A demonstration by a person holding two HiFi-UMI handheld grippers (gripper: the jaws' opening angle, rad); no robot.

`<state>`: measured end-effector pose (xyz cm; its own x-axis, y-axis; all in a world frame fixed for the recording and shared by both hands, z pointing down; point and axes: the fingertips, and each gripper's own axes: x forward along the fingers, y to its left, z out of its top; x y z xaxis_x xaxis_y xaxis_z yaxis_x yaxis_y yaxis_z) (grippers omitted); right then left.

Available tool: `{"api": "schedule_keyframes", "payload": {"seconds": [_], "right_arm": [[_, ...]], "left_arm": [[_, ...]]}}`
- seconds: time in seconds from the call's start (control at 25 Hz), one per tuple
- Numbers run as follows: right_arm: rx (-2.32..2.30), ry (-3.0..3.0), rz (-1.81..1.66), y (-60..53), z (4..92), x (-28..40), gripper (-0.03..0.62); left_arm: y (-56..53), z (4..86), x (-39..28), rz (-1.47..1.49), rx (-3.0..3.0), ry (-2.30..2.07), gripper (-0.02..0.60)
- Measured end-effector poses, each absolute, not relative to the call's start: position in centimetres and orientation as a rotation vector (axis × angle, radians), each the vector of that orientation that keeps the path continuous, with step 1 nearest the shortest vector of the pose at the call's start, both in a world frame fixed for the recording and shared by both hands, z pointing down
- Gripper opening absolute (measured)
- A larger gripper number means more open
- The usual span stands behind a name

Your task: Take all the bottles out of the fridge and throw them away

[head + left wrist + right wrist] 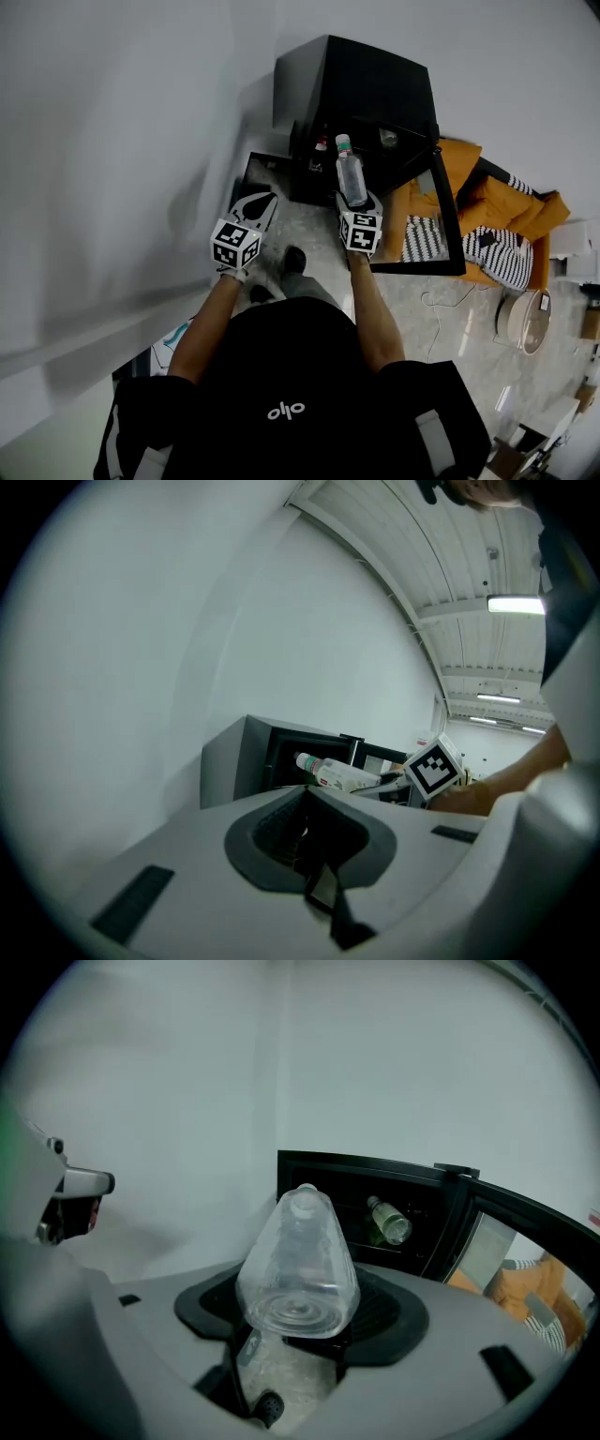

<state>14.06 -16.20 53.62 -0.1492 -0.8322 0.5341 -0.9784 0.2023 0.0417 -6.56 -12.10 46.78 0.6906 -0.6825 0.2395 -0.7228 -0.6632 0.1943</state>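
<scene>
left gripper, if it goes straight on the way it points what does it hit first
The left gripper would likely meet the fridge first, near its top left edge, though depth is unclear.

From my end, a plain white wall fills the left half of the head view. The floor is pale, glossy stone with grey veining. On it at right I see a heap of orange fabric, and a black-and-white striped cloth lies against its near side. Just beyond these sits a round white-and-tan disc, which looks like a robot vacuum. A thin cable loops across the floor near it. A brown box shows at the right edge. In the left gripper view I see a ribbed white ceiling with a lit strip light.
</scene>
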Motion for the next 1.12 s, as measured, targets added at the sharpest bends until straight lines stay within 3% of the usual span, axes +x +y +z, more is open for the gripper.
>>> {"api": "schedule_keyframes", "payload": {"seconds": [0.76,1.12], "right_arm": [[1.278,-2.27,0.368,-17.7,53.9,-2.8,0.308],[1.143,-2.25,0.404,-20.0,57.5,-6.4,0.308]], "left_arm": [[-9.0,46.9,-17.6,0.163,2.436,-1.445,0.006],[-11.0,50.0,-19.2,0.198,2.381,-1.471,0.006]]}}
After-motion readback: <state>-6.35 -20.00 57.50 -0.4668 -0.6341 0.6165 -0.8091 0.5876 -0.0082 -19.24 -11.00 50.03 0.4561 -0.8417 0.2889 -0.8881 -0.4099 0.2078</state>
